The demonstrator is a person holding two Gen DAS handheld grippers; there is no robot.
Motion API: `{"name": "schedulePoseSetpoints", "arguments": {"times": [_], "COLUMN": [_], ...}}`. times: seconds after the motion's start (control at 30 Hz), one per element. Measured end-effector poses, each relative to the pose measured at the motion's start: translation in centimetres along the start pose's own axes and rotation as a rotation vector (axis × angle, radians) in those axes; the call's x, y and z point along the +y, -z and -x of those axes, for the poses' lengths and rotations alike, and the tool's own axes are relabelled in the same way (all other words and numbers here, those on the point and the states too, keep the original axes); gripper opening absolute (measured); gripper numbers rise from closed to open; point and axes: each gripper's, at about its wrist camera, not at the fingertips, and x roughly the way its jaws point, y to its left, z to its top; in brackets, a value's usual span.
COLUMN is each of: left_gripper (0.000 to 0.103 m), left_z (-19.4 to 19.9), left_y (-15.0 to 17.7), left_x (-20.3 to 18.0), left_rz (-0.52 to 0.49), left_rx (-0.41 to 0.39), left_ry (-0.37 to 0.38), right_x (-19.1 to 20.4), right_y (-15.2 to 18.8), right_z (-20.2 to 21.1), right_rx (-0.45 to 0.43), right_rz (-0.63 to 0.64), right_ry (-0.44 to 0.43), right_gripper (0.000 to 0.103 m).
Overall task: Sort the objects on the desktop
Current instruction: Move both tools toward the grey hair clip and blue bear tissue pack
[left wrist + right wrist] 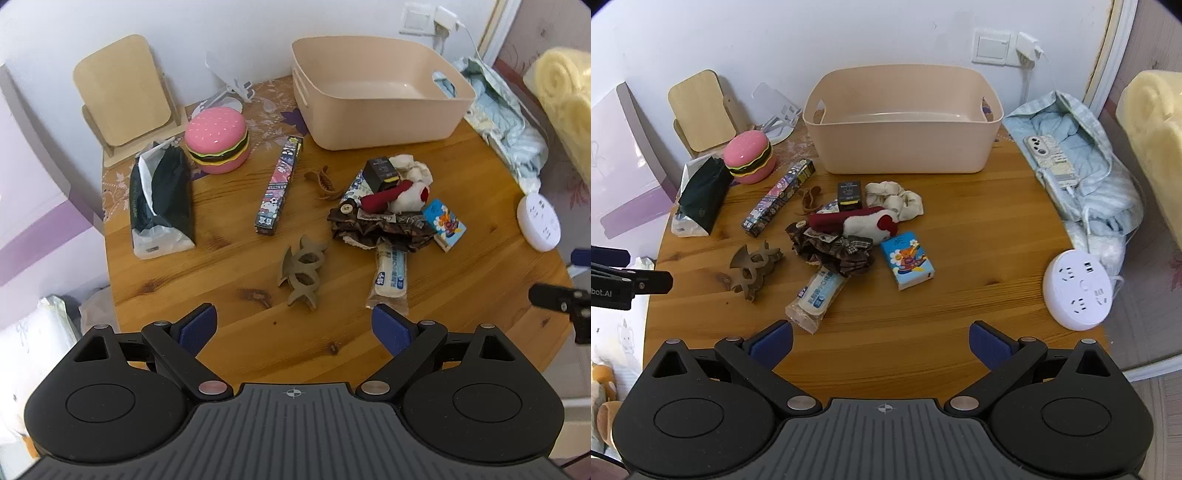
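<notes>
the desktop objects lie loose on the round wooden table (960,295), none yet in the empty beige plastic bin (905,147) at the back, likely their destination. from the left: a dark tissue pack (701,201), a pink burger-shaped container (748,158), a long patterned box (779,197), a taupe claw hair clip (755,267), then a central heap of scrunchies and packets (846,236). both the left gripper (295,326) and right gripper (881,341) hover spread wide, holding nothing, probably choosing a first pick.

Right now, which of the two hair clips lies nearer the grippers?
The big grey-brown hair clip, close in front of the left gripper. The small amber hair clip lies farther back, toward the bin.
</notes>
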Motion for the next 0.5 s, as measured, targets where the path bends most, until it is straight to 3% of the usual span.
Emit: {"name": "schedulePoseSetpoints", "arguments": {"times": [0.1,0.13,0.23,0.5], "left_gripper": [0.093,0.093,0.093,0.093], "left_z": [-0.7,-1.0,-1.9,-4.5], "left_y": [-0.4,-0.5,-0.9,-1.9], "left_x": [-0.3,-0.4,-0.4,-0.5], "left_rz": [-0.036,-0.050,-0.063,-0.093], "left_rx": [0.005,0.008,0.017,0.040], "left_ry": [-0.004,0.004,0.018,0.031], "right_x": [-0.2,0.0,-0.4,-1.1], "right_y": [-0.2,0.2,0.0,-0.9], "right_z": [-1.0,-1.0,-1.9,-4.6], "right_rx": [0.023,0.051,0.070,0.093], "right_rz": [-0.030,-0.122,-0.157,-0.161], "right_ry": [0.022,0.067,0.070,0.127], "right_gripper": [0.103,0.103,0.103,0.103]}}
